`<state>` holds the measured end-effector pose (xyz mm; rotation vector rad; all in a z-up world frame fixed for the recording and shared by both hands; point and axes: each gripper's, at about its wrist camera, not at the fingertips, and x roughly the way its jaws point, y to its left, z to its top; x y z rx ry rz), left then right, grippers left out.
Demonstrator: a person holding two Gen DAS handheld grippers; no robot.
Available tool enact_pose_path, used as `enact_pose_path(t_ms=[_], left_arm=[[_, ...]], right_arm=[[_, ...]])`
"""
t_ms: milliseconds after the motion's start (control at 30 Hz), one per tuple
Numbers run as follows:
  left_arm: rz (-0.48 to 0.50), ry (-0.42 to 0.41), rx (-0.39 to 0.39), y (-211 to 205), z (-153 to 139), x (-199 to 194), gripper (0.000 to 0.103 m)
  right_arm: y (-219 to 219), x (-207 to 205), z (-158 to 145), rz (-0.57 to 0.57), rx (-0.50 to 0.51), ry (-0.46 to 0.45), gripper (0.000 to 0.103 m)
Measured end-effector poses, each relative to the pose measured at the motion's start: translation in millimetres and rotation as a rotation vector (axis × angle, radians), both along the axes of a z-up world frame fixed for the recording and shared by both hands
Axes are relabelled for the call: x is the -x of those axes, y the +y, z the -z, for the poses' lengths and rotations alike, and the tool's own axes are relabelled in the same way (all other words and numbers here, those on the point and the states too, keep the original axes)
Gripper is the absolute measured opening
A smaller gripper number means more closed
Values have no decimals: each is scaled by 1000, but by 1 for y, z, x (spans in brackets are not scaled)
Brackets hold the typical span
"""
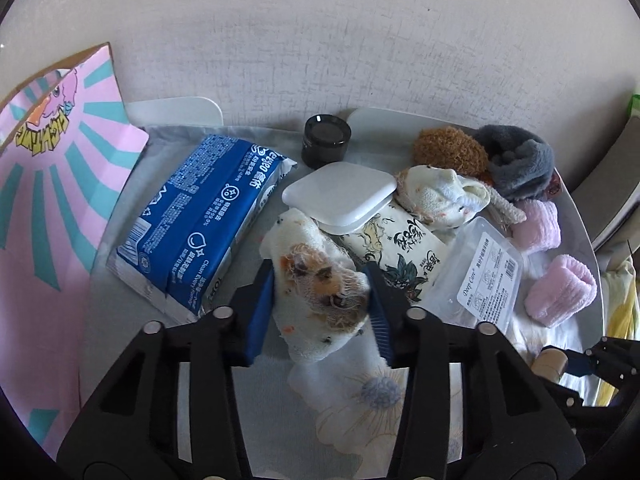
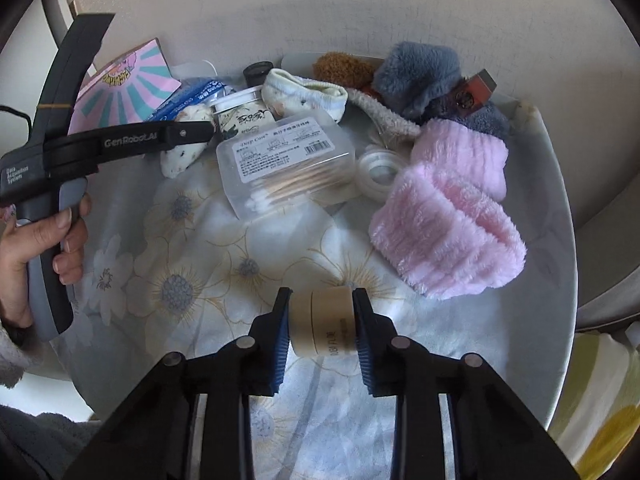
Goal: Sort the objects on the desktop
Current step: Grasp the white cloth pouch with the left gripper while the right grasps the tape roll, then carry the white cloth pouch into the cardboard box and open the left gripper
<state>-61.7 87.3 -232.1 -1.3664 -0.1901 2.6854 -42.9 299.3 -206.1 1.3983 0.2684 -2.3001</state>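
Both fingers closed: L on sock (image 1: 320, 280), R on jar (image 2: 322, 322)

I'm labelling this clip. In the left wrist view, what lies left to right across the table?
Pink paper bag → blue wipes pack → white sock in the left gripper → cotton swab box → pink socks.
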Motion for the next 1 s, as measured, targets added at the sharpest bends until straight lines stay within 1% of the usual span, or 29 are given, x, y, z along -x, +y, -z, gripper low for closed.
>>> enact_pose_path(t_ms=[67,167,433,533,733,767,867,967,1000], left_arm=[[9,-1,11,1,-1,-2,32],[18,-6,16,3,-4,-6,30],[41,-6,16,11,-22,-15,29],[65,-19,23,11,-38,-18,29],[100,-19,37,0,-88,-42,29],[103,-22,38,-5,-97,-44,29],[115,-45,35,-18,-111,-42,29],[101,-39,36,-36,-131,-46,29],[94,-34,41,-41,-133,-45,29]], right_arm=[[2,-1,-1,8,2,3,26],[4,-3,-5,14,0,8,26],[2,-5,-25,29,1,28,26],[1,-6,-37,33,-2,33,26],[-10,-2,-68,19,-9,59,26],[-13,0,-74,12,-10,66,26],[-25,6,-92,-19,-18,90,26],[-41,15,-108,-58,-21,112,26],[-49,18,-114,-74,-26,121,26]])
